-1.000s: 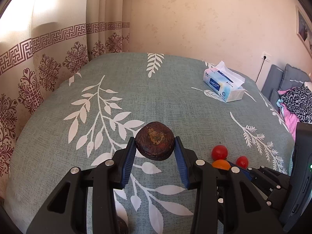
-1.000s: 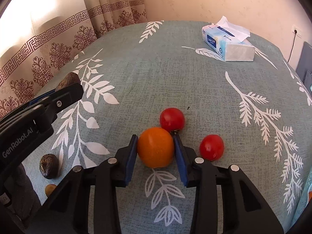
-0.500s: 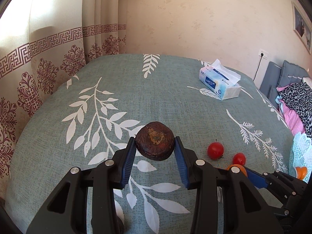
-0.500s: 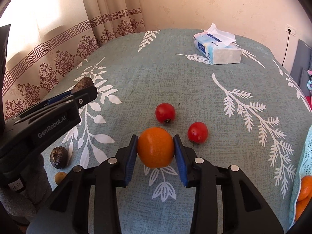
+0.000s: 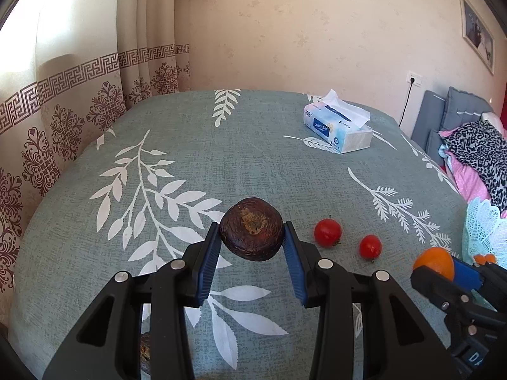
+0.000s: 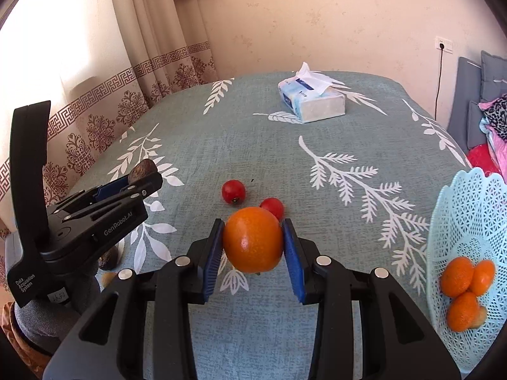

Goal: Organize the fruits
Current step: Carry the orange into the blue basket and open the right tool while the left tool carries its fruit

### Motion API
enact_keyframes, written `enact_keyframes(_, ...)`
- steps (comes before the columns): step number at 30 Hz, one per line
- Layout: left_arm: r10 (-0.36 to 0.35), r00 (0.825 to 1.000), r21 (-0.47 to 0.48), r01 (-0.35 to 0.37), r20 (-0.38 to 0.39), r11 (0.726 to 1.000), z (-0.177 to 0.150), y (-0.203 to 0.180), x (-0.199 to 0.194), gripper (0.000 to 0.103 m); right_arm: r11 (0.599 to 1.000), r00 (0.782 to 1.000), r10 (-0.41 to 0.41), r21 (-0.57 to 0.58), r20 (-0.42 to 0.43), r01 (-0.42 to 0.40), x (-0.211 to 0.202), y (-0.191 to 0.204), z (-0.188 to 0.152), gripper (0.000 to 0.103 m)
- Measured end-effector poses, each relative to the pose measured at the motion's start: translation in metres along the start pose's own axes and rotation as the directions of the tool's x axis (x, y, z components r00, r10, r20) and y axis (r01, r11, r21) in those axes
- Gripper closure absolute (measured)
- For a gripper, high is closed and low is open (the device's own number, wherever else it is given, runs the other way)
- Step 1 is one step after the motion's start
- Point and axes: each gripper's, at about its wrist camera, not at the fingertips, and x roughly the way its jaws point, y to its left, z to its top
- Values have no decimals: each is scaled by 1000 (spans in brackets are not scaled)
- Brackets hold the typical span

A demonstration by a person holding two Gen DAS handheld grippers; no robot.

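My left gripper (image 5: pixel 252 240) is shut on a dark brown wrinkled fruit (image 5: pixel 251 228), held above the table; it also shows in the right wrist view (image 6: pixel 142 167). My right gripper (image 6: pixel 253 245) is shut on an orange (image 6: pixel 253 239), held above the cloth; the orange also shows in the left wrist view (image 5: pixel 433 262). Two red tomatoes (image 6: pixel 233 191) (image 6: pixel 272 207) lie on the cloth just beyond the orange. A light blue lattice basket (image 6: pixel 475 221) at the right holds several small oranges (image 6: pixel 465 288).
A tissue box (image 6: pixel 312 101) stands at the far side of the grey-green leaf-patterned tablecloth (image 6: pixel 221 126). Another dark fruit (image 6: pixel 107 258) and a small orange one lie under my left gripper. Curtains hang at the left; clothes and cushions at the right.
Both grippers have risen and drawn back with their fruit. The right gripper has swung right, bringing the basket into view; the tomatoes now lie farther off.
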Motion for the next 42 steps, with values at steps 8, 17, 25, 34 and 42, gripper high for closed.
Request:
enact_keyframes(8,-28,1000,43,28,-7,999,-11,-17,-4,63,995,996,-75,68,54,71,-33,-32,-8,65)
enact_keyframes(17,-38,999,71,39,-17,997,-18,-29,-7,63,967,976,-200,177,89,182,-72,-90,-22,65)
enact_keyframes(25,-48,998,95,51,-32,994,-24,-40,-9,63,926,950,-300,267,85,269,-97,-138,-40,65)
enact_keyframes(34,-68,997,128,74,-45,989,-28,-62,-15,63,905,940,-336,298,59,305,-99,-161,-51,65)
enact_keyframes(42,-86,995,181,92,-40,979,-30,-89,-21,63,881,928,-372,329,35,341,-101,-184,-60,65)
